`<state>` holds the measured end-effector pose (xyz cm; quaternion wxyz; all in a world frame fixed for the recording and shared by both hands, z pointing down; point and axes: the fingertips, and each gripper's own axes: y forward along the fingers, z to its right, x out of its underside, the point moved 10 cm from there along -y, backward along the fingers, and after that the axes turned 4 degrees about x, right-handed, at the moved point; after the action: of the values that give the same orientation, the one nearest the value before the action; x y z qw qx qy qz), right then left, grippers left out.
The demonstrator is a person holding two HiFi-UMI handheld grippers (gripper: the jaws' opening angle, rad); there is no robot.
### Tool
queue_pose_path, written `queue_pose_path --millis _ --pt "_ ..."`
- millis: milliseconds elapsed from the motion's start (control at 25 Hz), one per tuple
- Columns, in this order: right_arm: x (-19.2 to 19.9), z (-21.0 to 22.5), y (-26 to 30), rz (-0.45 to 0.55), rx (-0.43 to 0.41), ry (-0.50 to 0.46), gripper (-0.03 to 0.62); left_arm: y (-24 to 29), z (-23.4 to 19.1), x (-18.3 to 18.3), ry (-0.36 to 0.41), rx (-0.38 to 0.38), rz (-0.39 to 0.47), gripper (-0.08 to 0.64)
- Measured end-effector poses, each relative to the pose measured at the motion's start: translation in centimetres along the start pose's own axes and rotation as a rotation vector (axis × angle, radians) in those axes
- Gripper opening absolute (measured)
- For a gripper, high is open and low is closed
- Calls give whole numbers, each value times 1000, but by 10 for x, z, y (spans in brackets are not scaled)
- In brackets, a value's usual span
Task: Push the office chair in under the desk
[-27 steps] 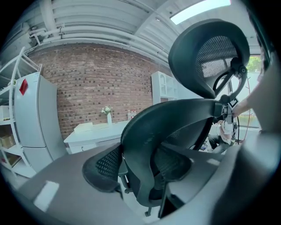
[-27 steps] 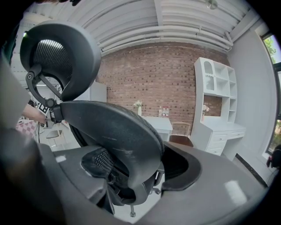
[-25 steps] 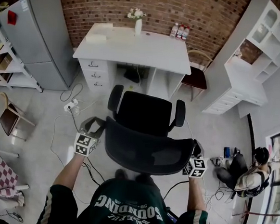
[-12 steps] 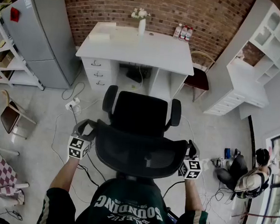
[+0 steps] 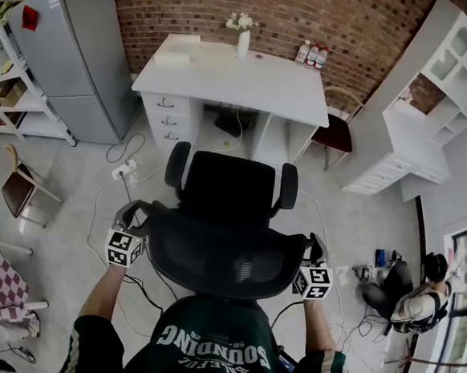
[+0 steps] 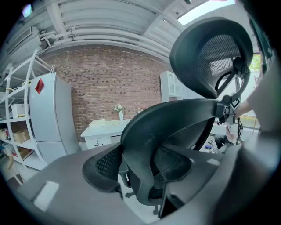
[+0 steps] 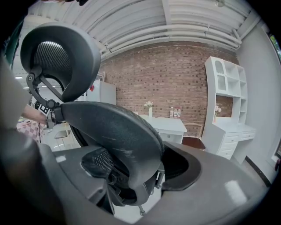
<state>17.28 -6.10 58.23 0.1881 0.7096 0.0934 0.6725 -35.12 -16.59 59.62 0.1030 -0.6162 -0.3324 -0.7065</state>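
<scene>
The black mesh office chair (image 5: 231, 191) stands on the floor in front of the white desk (image 5: 234, 73), its seat facing the desk's knee gap. My left gripper (image 5: 134, 218) is closed on the left edge of the backrest (image 5: 224, 253). My right gripper (image 5: 315, 252) is closed on its right edge. In the left gripper view the backrest rim (image 6: 140, 140) runs between the two pads of my left gripper (image 6: 140, 176). The right gripper view shows the rim (image 7: 127, 132) between the pads of my right gripper (image 7: 140, 171), with the headrest (image 7: 61, 48) above.
A grey fridge (image 5: 75, 56) stands left of the desk. A wooden chair (image 5: 334, 133) and white shelving (image 5: 433, 101) are on the right. A power strip and cables (image 5: 122, 173) lie on the floor left of the chair. A person (image 5: 414, 296) sits at far right.
The chair has rolled forward toward the desk, and both grippers have moved forward with its backrest. The grips have not changed.
</scene>
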Motion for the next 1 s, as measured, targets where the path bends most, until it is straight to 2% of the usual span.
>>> queue_pose_path --millis 640,1000 --pt "-6 -37 21 28 -42 -19 311 -20 -36 7 -28 -34 -23 232" --pt "-14 -32 45 26 -69 -24 308 -7 -47 3 -34 -52 -14 230"
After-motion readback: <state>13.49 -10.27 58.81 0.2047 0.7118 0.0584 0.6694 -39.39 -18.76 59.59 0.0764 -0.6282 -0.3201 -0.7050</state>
